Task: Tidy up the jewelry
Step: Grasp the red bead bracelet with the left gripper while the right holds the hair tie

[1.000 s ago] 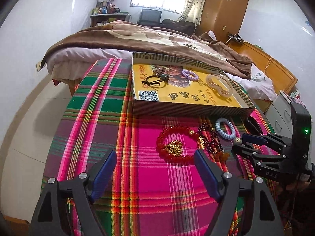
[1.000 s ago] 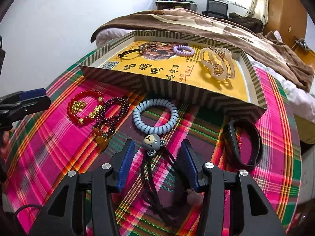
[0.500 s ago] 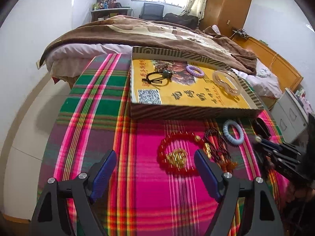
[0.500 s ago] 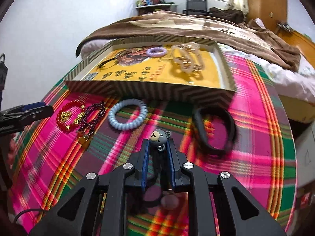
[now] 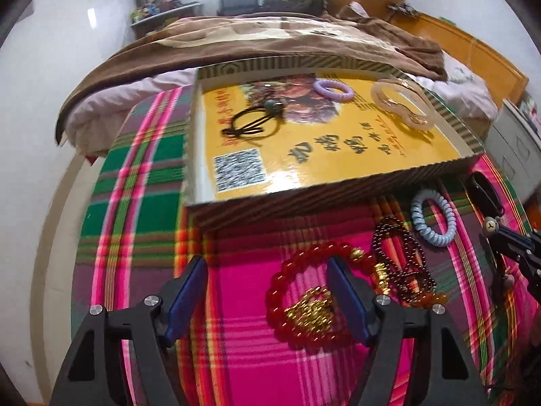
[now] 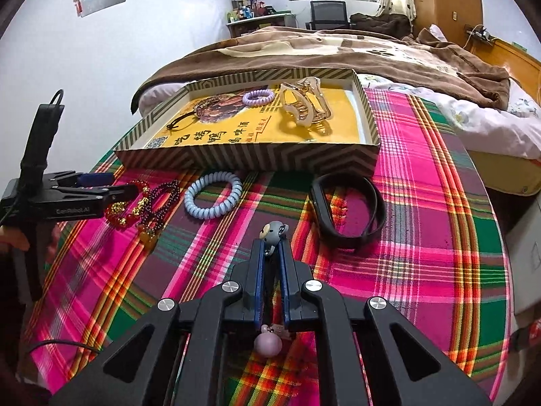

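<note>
Currently the bear-charm hair tie [image 6: 272, 233] is clamped between the blue pads of the right gripper [image 6: 270, 257]; the grey bear head protrudes beyond the fingertips, the black cord runs back between the closed jaws, and a pink bead on the same cord hangs below them, with the whole item above the plaid tablecloth [image 6: 422, 237]. Just ahead and to the right of the bear head, a black band [image 6: 348, 209] lies flat on the cloth. To the left lies a pale blue coil hair tie [image 6: 213, 196], then a dark garnet bead strand [image 5: 399, 257], then a red bead bracelet [image 5: 304, 301] with a gold charm inside its ring. The left gripper [image 5: 267, 291] is positioned over the red bracelet; its jaws have just been closing slightly but remain unclenched, and its right finger [image 5: 345, 294] overlaps the bracelet in view while the pads grip nothing. Behind these items stands a shallow cardboard box [image 6: 253, 159] with a striped wall and yellow printed floor. It contains a black hair tie [image 5: 253, 121], a lilac coil hair tie [image 6: 258, 97] and a translucent hair claw [image 6: 304, 108], all apart from one another. Beyond the box is a bed with a brown blanket [image 6: 338, 50].
</note>
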A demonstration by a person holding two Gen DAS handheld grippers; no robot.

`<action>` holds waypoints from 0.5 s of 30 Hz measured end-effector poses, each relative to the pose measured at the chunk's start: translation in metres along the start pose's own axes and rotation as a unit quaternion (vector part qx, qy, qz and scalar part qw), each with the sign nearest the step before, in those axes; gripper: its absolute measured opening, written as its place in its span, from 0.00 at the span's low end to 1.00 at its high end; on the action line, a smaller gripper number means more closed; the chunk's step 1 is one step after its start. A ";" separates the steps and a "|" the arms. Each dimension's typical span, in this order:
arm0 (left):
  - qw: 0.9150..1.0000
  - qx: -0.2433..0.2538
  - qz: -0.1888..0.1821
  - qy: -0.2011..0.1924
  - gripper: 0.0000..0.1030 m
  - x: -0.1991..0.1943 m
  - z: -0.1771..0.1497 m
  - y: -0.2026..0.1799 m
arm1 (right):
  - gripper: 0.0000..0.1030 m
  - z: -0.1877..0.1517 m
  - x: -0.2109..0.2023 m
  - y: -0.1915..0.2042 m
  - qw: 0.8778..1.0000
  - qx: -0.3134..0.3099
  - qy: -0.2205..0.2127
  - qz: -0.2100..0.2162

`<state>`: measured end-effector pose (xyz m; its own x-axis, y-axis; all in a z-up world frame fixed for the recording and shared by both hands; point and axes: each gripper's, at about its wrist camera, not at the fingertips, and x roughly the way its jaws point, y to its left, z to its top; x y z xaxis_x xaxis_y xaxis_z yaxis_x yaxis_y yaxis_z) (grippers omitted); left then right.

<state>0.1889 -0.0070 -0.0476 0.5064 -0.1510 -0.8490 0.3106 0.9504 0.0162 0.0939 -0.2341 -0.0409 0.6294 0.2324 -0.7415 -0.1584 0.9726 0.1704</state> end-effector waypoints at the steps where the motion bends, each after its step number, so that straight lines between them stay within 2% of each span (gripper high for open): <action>1: 1.000 0.007 -0.001 0.002 0.71 0.001 0.002 -0.002 | 0.08 0.000 0.000 0.000 1.000 0.000 0.000 0.001; 4: 1.000 0.027 0.001 0.004 0.71 0.003 0.006 -0.008 | 0.08 0.001 0.001 -0.001 1.000 0.003 0.000 0.003; 8: 1.000 0.027 -0.012 0.004 0.69 0.004 0.007 -0.007 | 0.08 0.001 0.002 -0.003 1.000 0.007 0.002 0.006; 11: 0.999 0.036 -0.022 0.005 0.61 0.003 0.008 -0.010 | 0.08 0.001 0.001 -0.003 1.000 0.009 0.002 0.007; 13: 0.999 0.047 -0.027 0.003 0.47 0.002 0.008 -0.016 | 0.08 0.001 0.002 -0.003 1.000 0.009 0.002 0.007; 15: 0.998 0.052 -0.033 0.000 0.41 0.000 0.007 -0.019 | 0.08 0.001 0.001 -0.003 1.000 0.010 0.002 0.007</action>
<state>0.1888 -0.0272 -0.0445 0.4818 -0.2116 -0.8504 0.4245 0.9053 0.0152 0.0960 -0.2369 -0.0420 0.6243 0.2469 -0.7412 -0.1526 0.9690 0.1942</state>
